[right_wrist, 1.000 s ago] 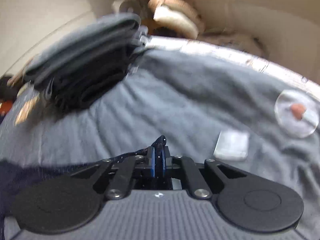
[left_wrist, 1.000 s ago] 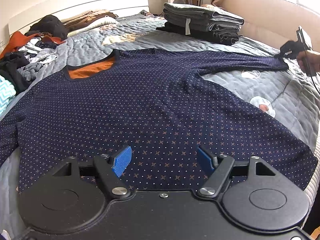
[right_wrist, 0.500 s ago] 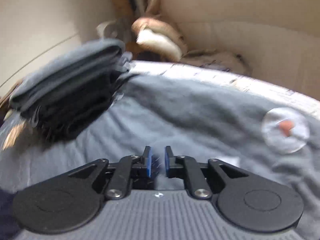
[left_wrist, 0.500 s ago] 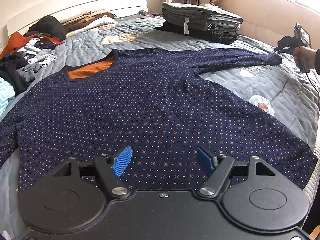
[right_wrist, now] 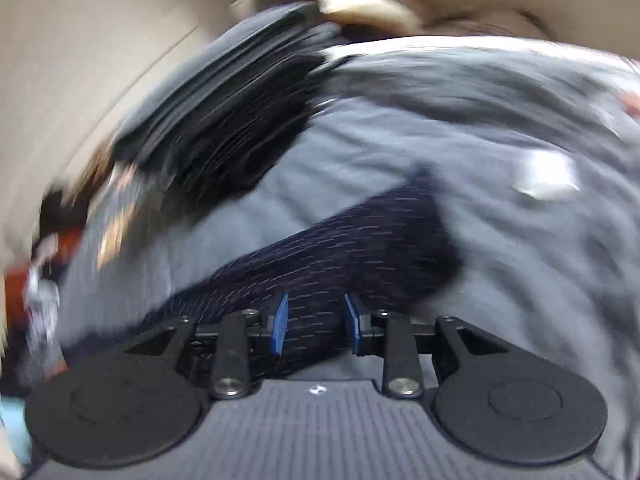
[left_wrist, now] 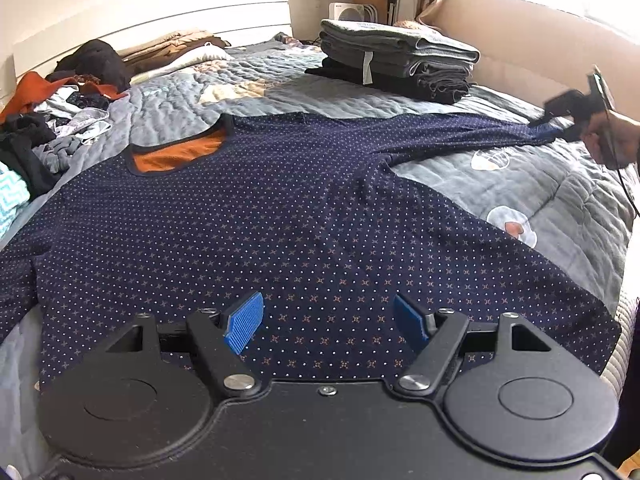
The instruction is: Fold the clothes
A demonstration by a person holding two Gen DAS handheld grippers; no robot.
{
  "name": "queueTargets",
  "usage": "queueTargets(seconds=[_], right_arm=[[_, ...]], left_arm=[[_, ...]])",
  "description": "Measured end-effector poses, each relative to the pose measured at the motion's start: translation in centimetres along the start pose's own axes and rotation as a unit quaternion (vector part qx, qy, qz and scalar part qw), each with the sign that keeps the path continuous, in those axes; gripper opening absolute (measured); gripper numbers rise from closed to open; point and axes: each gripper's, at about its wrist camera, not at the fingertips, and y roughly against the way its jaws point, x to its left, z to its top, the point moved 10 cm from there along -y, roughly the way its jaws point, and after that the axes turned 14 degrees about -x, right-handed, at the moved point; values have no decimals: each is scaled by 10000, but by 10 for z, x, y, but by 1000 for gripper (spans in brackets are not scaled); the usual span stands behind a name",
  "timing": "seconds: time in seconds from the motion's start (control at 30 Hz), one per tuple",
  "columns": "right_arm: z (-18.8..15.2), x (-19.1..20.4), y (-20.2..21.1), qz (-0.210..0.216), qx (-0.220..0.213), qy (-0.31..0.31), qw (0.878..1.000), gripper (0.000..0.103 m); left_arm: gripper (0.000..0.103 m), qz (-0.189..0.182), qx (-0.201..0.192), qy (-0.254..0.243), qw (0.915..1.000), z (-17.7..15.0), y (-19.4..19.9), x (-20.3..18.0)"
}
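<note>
A navy dotted long-sleeved shirt [left_wrist: 300,220] lies spread flat on the bed, front up, its orange inner collar [left_wrist: 176,156] showing. My left gripper [left_wrist: 328,320] hovers open over the shirt's hem, nothing between its blue pads. The shirt's right sleeve [left_wrist: 460,132] stretches out to the right. At its cuff a hand holds my right gripper [left_wrist: 560,122]. In the blurred right wrist view that gripper [right_wrist: 316,322] is opening just above the sleeve [right_wrist: 360,240]. The cloth shows in the gap, and the pads do not press on it.
A stack of folded grey and black clothes [left_wrist: 396,60] sits at the far right of the grey quilt [left_wrist: 540,192], close to the sleeve end. A heap of unfolded garments [left_wrist: 60,120] fills the far left. A beige padded bed frame [left_wrist: 520,40] runs along the right side.
The right gripper went from shut on the sleeve cuff to open, letting the cuff drop onto the quilt, and it swung over the sleeve. The left gripper stayed still and open.
</note>
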Motion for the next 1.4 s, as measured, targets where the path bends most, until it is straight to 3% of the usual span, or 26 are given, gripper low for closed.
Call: queueTargets(seconds=[0.13,0.3,0.37,0.43,0.63,0.73,0.8,0.9,1.07,1.2,1.3,1.4], right_arm=[[3,-28,10,-129,-37,-208,9997,30],[5,-42,-10,-144,-209,-758,9968,31],[6,-44,-13,-238,-324,-961,9946,26],[11,-41,-6,-277,-396,-1019,9936,6],[43,-30,39,-167,-717,-1508,9858,5],[46,-28,51,-283,-699,-1272,9890,5],[37,-30,39,-567,-552,-643,9948,7],[17,-40,13,-1006,-342,182,9942,9],[16,-60,25,-1259,-599,-89,9902,26],[45,-74,61,-1513,-1118,-170,9820,30],[60,-62,86,-1254,-1365,-408,9818,30],[49,3,104,-542,-1294,91,9901,30]], left_arm=[[71,-68,-23,-30,10000,1,0,-4],[71,-29,49,-89,9999,-3,-2,-4],[71,-4,81,-84,9999,-4,-4,-3],[71,21,125,-88,9999,-6,-5,-1],[71,-41,72,-114,9999,-4,-2,-3],[71,-59,24,-110,9999,-1,0,-5],[71,-71,-6,-106,9999,0,1,-6],[71,-80,-26,-115,9999,2,3,-7],[71,-50,-49,-69,10000,4,4,-5],[71,-1,-154,17,9999,10,6,0],[80,72,-239,119,9996,15,8,3],[80,270,-271,240,9990,18,8,13]])
